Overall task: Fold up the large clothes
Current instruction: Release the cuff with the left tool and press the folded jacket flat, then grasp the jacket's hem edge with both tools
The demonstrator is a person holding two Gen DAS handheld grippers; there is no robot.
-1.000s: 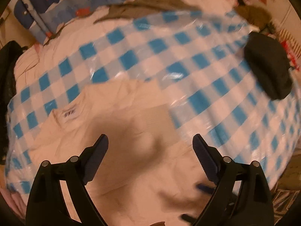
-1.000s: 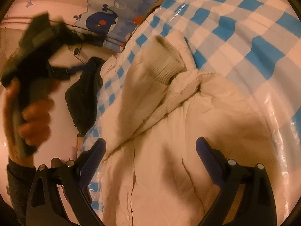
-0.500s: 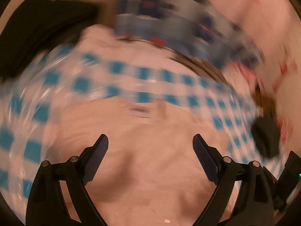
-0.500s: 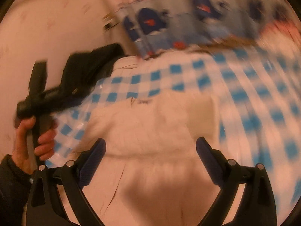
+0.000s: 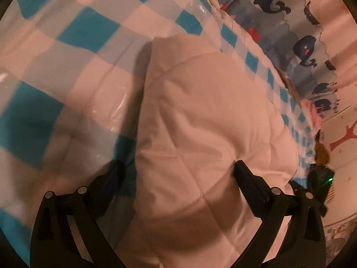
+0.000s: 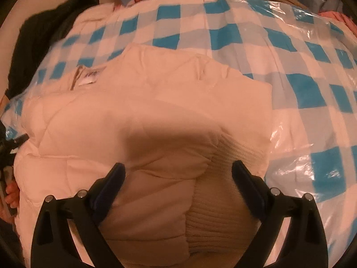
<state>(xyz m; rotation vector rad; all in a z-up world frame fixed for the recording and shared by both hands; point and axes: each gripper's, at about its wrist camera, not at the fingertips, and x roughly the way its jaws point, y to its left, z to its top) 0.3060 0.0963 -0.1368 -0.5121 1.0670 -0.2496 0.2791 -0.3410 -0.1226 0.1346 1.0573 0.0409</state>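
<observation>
right wrist: right gripper (image 6: 178,176) wide over jacket (image 6: 138,120) cuff (image 6: 225,192); left gripper (image 5: 178,174) wide, straddling jacket edge

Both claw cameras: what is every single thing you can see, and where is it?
jacket: one, cream, quilted, lying on the cover under both claws
cuff: one, cream, ribbed, between the right claw's fingers
label: one, white, at the jacket's collar
cover: one, blue and white checked plastic, under the jacket
dark garment: one, black, far left edge
whale cloth: one, blue, behind the cover
left claw: open, over the jacket
right claw: open, around the cuff
</observation>
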